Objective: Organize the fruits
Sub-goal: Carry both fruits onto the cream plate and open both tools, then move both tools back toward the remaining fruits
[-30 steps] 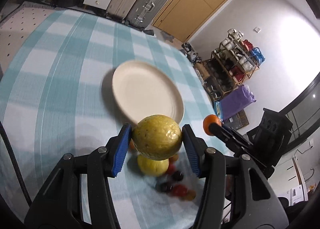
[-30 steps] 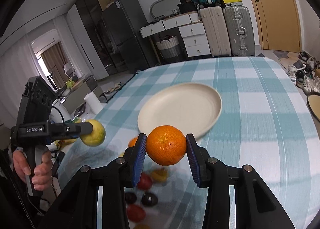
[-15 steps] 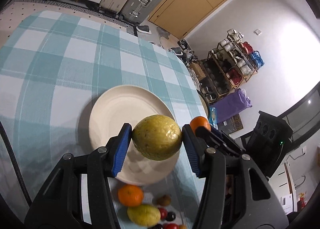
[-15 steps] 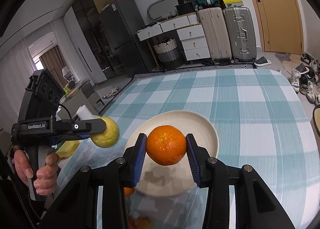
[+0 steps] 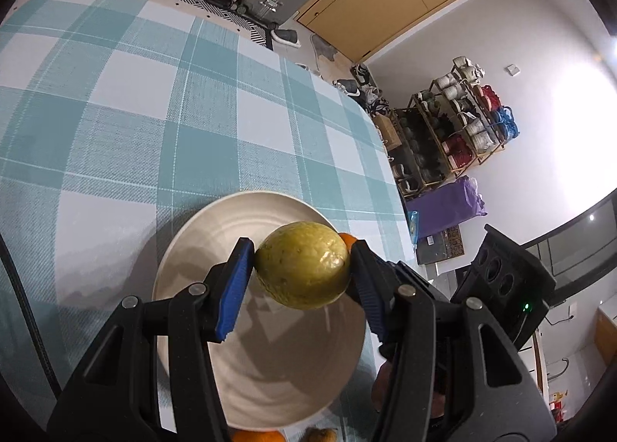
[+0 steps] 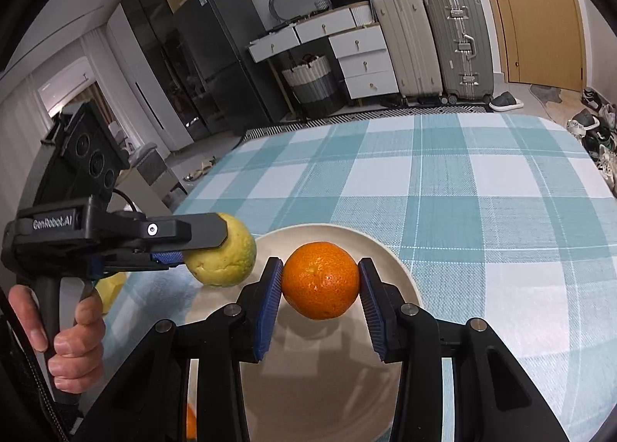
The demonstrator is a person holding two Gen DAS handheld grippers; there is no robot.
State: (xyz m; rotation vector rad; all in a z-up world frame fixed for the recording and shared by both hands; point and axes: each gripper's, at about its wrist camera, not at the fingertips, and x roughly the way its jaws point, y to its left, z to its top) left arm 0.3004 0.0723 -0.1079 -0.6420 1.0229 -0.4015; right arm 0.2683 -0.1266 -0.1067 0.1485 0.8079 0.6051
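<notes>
My left gripper (image 5: 302,268) is shut on a yellow-green lemon (image 5: 304,264) and holds it above the cream plate (image 5: 200,233). My right gripper (image 6: 320,280) is shut on an orange (image 6: 320,280) and holds it above the same plate (image 6: 389,257). The right wrist view shows the left gripper (image 6: 216,253) with the lemon (image 6: 227,257) over the plate's left edge. A sliver of the held orange (image 5: 349,239) shows behind the lemon in the left wrist view. The plate holds no fruit.
The plate sits on a teal and white checked tablecloth (image 5: 135,114). Another orange (image 5: 256,436) and a small brown fruit (image 5: 320,434) lie just in front of the plate. A yellow fruit (image 6: 110,285) lies left of the plate. Suitcases (image 6: 455,44) and drawers stand beyond the table.
Both grippers have moved forward with their fruit, from above the loose fruit pile to above the plate. The plate now lies directly under both. Both grips are unchanged.
</notes>
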